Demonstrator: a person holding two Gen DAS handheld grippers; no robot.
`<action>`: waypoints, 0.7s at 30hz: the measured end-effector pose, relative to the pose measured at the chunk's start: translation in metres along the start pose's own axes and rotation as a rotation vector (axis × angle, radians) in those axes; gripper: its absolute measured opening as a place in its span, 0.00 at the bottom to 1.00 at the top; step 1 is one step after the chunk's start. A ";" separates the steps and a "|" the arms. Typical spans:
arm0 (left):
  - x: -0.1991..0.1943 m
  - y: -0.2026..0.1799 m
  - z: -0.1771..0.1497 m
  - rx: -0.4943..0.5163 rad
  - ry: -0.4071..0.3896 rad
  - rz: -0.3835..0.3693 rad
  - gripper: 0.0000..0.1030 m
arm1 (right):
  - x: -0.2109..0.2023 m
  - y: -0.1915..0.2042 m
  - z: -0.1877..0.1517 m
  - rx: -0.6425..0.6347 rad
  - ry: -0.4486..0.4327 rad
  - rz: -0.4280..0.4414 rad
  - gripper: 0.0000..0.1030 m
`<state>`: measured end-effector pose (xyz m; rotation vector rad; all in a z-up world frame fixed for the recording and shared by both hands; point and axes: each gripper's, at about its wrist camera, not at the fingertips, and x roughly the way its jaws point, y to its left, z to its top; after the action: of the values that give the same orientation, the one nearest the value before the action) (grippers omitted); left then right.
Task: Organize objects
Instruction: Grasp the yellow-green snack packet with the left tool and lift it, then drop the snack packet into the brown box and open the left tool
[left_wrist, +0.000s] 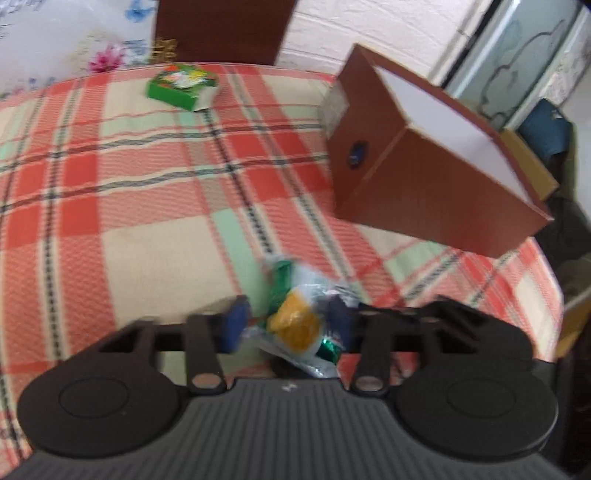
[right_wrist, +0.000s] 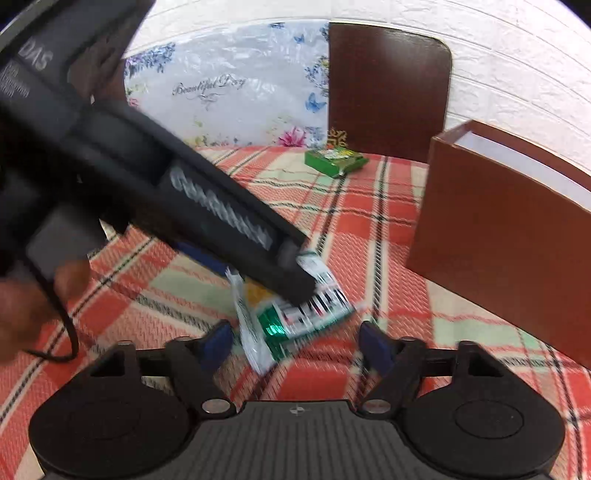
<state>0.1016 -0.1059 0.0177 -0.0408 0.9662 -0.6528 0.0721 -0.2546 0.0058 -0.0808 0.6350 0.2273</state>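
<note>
A crinkly snack packet (left_wrist: 299, 317), green, white and orange, sits between the blue pads of my left gripper (left_wrist: 290, 325), which is shut on it just above the plaid cloth. In the right wrist view the same packet (right_wrist: 295, 314) hangs from the left gripper's black body (right_wrist: 207, 214), which crosses the frame from the upper left. My right gripper (right_wrist: 297, 345) is open and empty, just in front of the packet. A brown open box (left_wrist: 424, 162) stands at the right and also shows in the right wrist view (right_wrist: 495, 243). A green carton (left_wrist: 183, 86) lies at the far edge.
The plaid red, cream and green cloth (left_wrist: 129, 192) covers the table. A dark brown chair back (right_wrist: 388, 88) stands behind the far edge, with a floral plastic sheet (right_wrist: 229, 92) beside it. A blue object (left_wrist: 546, 129) and clutter lie beyond the table's right edge.
</note>
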 end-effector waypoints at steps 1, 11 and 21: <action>-0.004 -0.005 0.002 0.025 -0.003 0.005 0.34 | 0.002 0.001 0.002 -0.001 -0.006 -0.008 0.51; -0.067 -0.069 0.066 0.263 -0.217 -0.021 0.33 | -0.038 -0.006 0.048 -0.018 -0.286 -0.119 0.49; -0.001 -0.123 0.109 0.280 -0.232 -0.028 0.50 | -0.035 -0.074 0.071 -0.002 -0.326 -0.321 0.53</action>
<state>0.1248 -0.2320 0.1205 0.1159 0.6459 -0.7864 0.1032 -0.3223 0.0846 -0.1431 0.2900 -0.0697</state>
